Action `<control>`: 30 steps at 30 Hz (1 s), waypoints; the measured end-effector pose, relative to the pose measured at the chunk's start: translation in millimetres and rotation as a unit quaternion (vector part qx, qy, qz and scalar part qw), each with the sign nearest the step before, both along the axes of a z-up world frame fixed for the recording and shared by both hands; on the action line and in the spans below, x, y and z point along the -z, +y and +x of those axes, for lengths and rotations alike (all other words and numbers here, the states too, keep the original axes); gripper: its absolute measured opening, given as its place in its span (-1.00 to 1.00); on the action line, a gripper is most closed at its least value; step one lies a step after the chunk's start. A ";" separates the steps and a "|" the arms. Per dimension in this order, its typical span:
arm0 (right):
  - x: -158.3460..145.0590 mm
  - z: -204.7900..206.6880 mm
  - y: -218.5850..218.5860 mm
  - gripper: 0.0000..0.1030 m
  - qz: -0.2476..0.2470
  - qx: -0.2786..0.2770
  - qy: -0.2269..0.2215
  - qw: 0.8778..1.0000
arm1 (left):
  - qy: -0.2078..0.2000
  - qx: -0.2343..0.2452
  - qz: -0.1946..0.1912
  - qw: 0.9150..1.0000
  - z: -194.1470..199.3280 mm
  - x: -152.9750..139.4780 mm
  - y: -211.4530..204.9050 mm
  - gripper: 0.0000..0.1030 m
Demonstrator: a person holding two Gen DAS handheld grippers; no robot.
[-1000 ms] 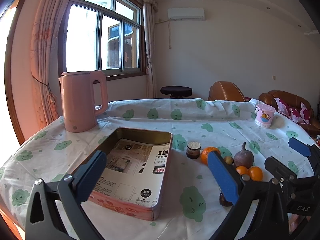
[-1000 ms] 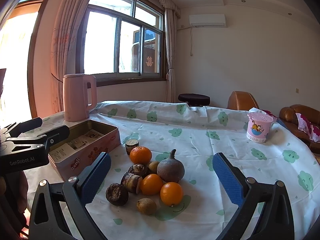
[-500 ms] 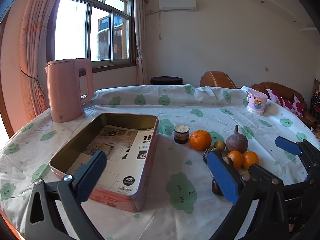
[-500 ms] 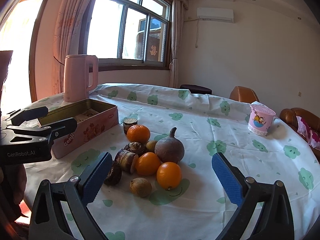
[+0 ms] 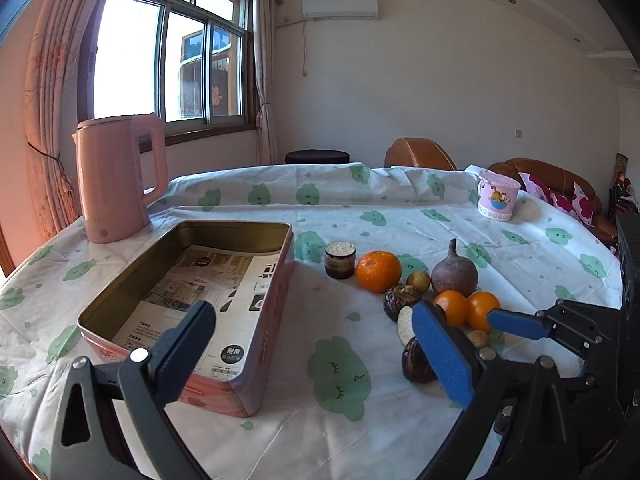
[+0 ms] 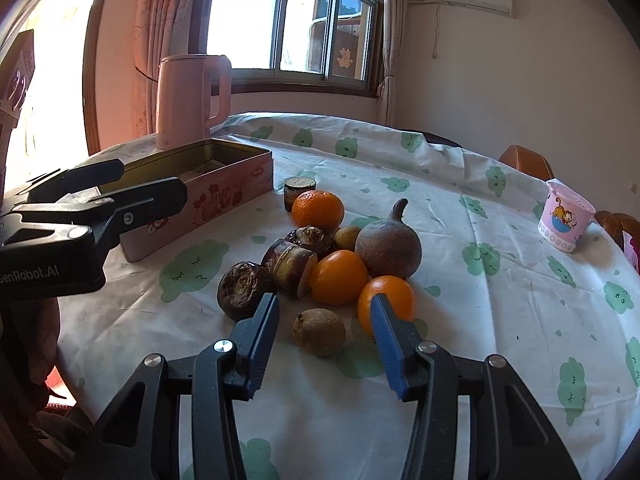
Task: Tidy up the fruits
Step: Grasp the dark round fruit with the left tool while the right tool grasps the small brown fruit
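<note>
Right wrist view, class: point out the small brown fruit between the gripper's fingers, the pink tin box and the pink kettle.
Small brown fruit [image 6: 319, 331], right wrist view, its middle.
Pink tin box [image 6: 224, 197], right wrist view, its side wall.
Pink kettle [image 6: 182, 100], right wrist view, its body.

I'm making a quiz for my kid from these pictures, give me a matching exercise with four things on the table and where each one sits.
Things:
1. pink kettle
2. cartoon cup
3. small brown fruit
4. small jar

Places:
A. between the open fingers of the right hand-held gripper
B. between the pink tin and the fruit pile
C. behind the tin, near the window
D. alone at the table's far right

Pairs: 1-C, 2-D, 3-A, 4-B
</note>
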State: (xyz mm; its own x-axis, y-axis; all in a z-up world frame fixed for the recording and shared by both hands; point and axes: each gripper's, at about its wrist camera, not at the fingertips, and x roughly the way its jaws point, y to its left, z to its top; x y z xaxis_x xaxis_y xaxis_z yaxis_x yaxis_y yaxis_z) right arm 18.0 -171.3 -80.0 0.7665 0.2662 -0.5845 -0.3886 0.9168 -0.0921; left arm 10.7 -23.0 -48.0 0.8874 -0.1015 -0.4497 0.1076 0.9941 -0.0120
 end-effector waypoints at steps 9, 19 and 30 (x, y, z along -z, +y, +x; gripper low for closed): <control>7.2 7.0 4.4 -0.42 -0.009 -0.022 0.037 0.999 | 0.013 0.037 0.002 0.999 -0.7 3.5 -13.2 0.69; -5.9 -4.5 -22.5 -0.42 0.047 0.015 -0.019 0.999 | 0.050 0.070 -0.012 0.996 5.4 11.4 -27.1 0.48; -9.7 -2.3 -49.6 -0.42 0.072 0.067 -0.047 0.994 | 0.125 0.122 -0.025 0.984 22.8 31.1 -52.4 -0.13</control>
State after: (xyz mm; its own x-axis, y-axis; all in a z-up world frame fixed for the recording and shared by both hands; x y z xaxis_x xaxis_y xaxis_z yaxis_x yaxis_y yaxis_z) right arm 15.8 -221.0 -70.2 0.8502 0.2330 -0.4721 -0.2573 0.9662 0.0135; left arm 33.6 -75.4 -79.1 0.6954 -0.3259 -0.6405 0.3305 0.9364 -0.1177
